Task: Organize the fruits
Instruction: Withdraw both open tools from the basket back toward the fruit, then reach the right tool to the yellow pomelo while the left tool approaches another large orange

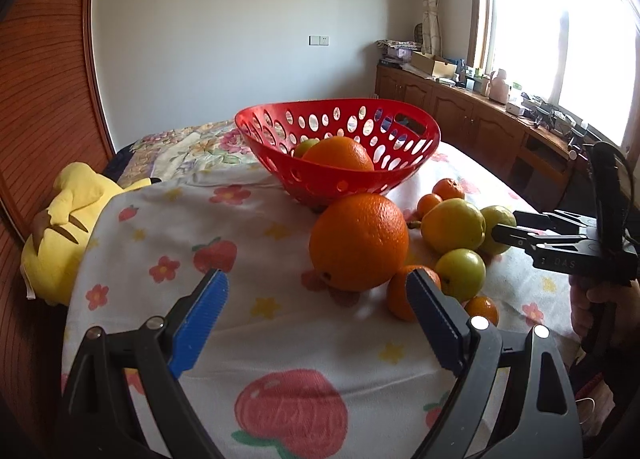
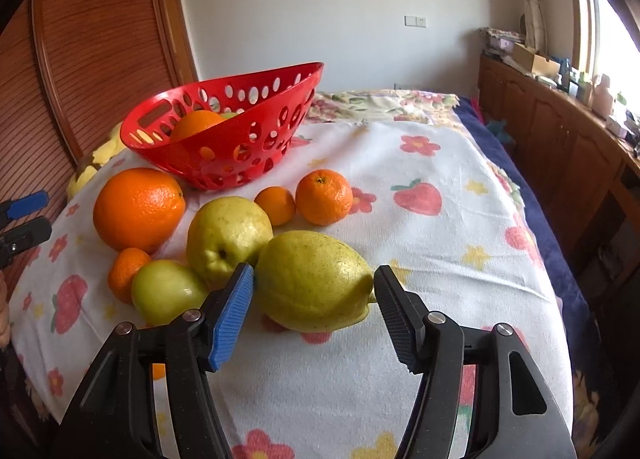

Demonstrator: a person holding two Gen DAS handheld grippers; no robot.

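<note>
A red perforated basket (image 1: 264, 157) (image 2: 188, 157) stands on the flowered cloth and holds an orange (image 1: 340, 155) and a green fruit (image 1: 306, 147). In front of it lie a large orange (image 1: 358, 241) (image 2: 138, 209), two yellow pears (image 2: 228, 235) (image 2: 312, 281), a green apple (image 1: 460, 273) (image 2: 166, 291) and several tangerines (image 2: 324, 197). My left gripper (image 1: 318, 285) is open, its fingers just short of the large orange. My right gripper (image 2: 314, 273) (image 1: 508, 227) is open, its tips flanking the nearer pear, which rests on the cloth.
A yellow plush toy (image 1: 68, 227) lies at the cloth's left edge beside a wooden slatted panel (image 1: 44, 99). A wooden cabinet (image 1: 480, 119) with clutter runs under the window on the right. The left gripper (image 2: 24, 219) shows at the right wrist view's left edge.
</note>
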